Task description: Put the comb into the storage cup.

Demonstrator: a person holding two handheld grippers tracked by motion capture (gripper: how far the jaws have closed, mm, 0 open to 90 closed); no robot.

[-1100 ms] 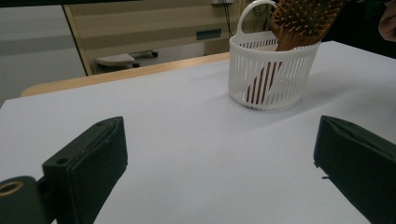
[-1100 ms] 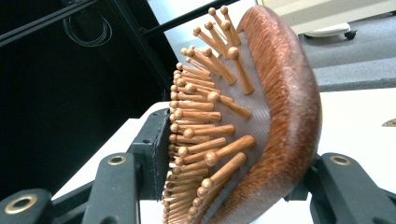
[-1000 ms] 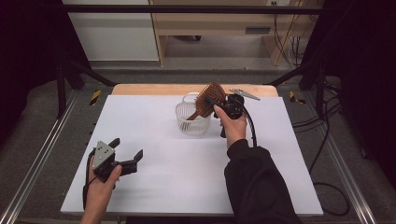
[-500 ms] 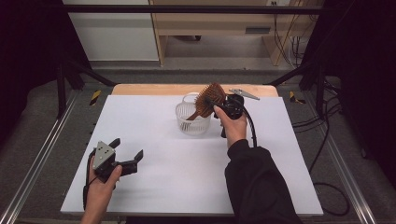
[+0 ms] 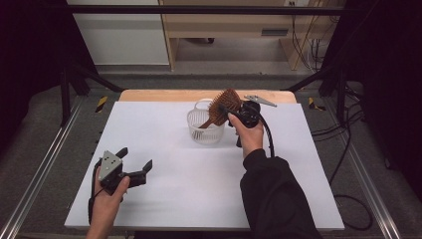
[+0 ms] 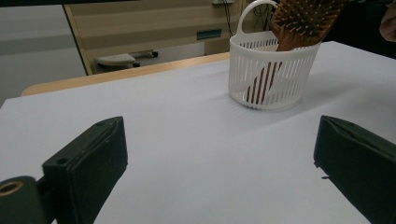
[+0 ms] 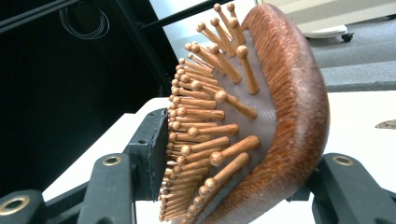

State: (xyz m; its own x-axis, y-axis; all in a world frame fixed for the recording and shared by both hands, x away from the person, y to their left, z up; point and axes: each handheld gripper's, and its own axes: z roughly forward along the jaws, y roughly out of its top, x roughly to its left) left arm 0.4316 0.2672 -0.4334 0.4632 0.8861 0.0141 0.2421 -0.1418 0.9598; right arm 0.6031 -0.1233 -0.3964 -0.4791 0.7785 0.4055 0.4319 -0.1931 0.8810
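Left hand-held gripper is sitting at the lower left of the high view, gripped by a hand and carrying a grey three-cornered plate on top. Its two black, blocky jaws are standing wide apart with nothing between them; in the left gripper view they are framing a stretch of the smooth, matte white table from the lower left and lower right corners.

Moving toward the centre of the high view, a small white plastic basket is resting on the table. It is round, with slotted walls of thin upright ribs and an arched loop handle at its far rim. A wooden hairbrush is standing tilted in it, the reddish-brown handle showing through the slots and the oval head rising above the rim.

Just right of the basket, the right hand-held gripper is closing on the brush head, and its jaws have just been opening slightly with the head between them. In the right gripper view the hairbrush is showing a rounded, polished wooden back against the right jaw, while rows of ball-tipped wooden pins set in a grey woven cushion are pressing toward the left jaw's flat black pad. A dark sleeve is covering the forearm at the lower right.
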